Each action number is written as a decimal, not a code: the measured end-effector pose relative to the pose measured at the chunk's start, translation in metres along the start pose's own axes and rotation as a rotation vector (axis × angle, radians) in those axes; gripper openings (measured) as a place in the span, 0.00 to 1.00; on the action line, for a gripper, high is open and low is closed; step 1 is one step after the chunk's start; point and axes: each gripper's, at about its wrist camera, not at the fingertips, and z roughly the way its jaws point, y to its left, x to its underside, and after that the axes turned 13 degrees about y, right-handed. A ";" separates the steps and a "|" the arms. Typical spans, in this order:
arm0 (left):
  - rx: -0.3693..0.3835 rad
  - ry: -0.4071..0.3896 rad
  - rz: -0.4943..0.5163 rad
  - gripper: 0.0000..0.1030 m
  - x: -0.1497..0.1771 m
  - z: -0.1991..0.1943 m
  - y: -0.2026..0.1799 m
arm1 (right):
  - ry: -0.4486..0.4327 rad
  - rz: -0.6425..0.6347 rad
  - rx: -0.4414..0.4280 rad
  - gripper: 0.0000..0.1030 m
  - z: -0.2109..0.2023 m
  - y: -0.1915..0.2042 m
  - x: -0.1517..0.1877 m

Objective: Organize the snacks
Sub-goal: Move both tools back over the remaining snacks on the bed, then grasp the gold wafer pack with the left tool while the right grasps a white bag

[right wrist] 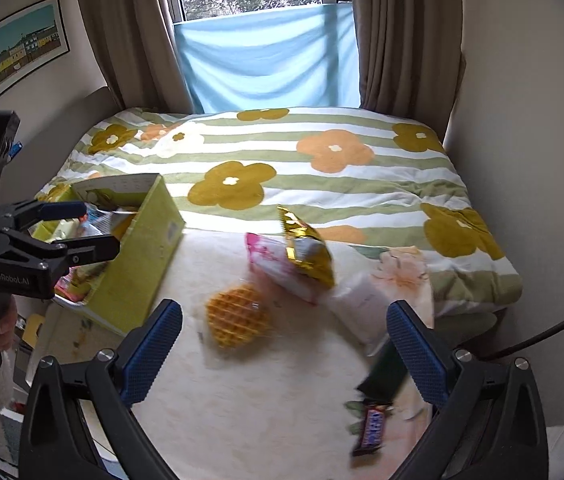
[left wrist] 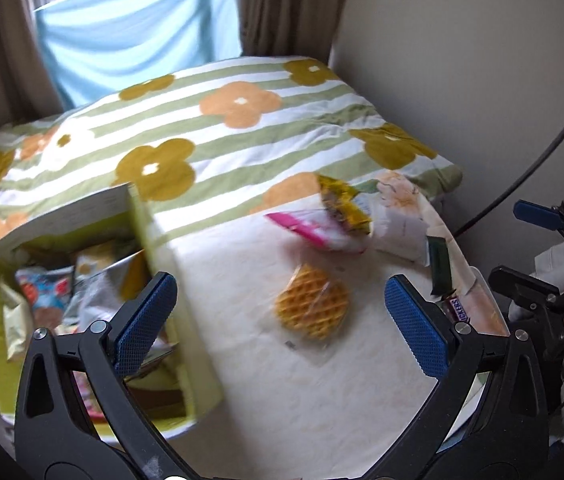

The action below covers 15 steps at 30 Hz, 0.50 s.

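A green cardboard box point(left wrist: 190, 316) point(right wrist: 138, 276) stands at the left of a cream cloth and holds several snack packets point(left wrist: 66, 292). Loose on the cloth lie a wrapped waffle point(left wrist: 311, 306) point(right wrist: 238, 316), a pink-and-white packet point(left wrist: 317, 232) point(right wrist: 278, 268), a gold packet point(left wrist: 343, 204) point(right wrist: 307, 248), a white packet point(left wrist: 397, 228) point(right wrist: 361, 308), a dark green bar point(left wrist: 439, 268) point(right wrist: 385, 376) and a Snickers bar point(left wrist: 455, 308) point(right wrist: 371, 432). My left gripper point(left wrist: 282, 324) point(right wrist: 70, 228) is open and empty, beside the box. My right gripper point(right wrist: 285, 356) point(left wrist: 529, 248) is open and empty, above the waffle.
The cloth point(right wrist: 266, 412) lies on a bed with a flowered striped duvet point(right wrist: 321, 184). Walls stand at the right point(right wrist: 521, 120) and left. A window with brown curtains and a blue sheet point(right wrist: 270, 64) is at the far end. A dark cable point(right wrist: 541, 340) runs at right.
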 end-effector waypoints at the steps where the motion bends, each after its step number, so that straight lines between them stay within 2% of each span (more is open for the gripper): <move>1: -0.001 0.000 0.021 1.00 -0.006 0.008 -0.012 | 0.007 -0.013 0.002 0.99 0.004 -0.009 0.000; 7: -0.011 0.032 0.110 1.00 -0.035 0.053 -0.057 | 0.039 -0.077 -0.012 0.99 0.030 -0.045 0.004; 15: -0.036 0.112 0.213 1.00 -0.072 0.117 -0.079 | 0.107 -0.125 -0.019 0.99 0.082 -0.078 0.002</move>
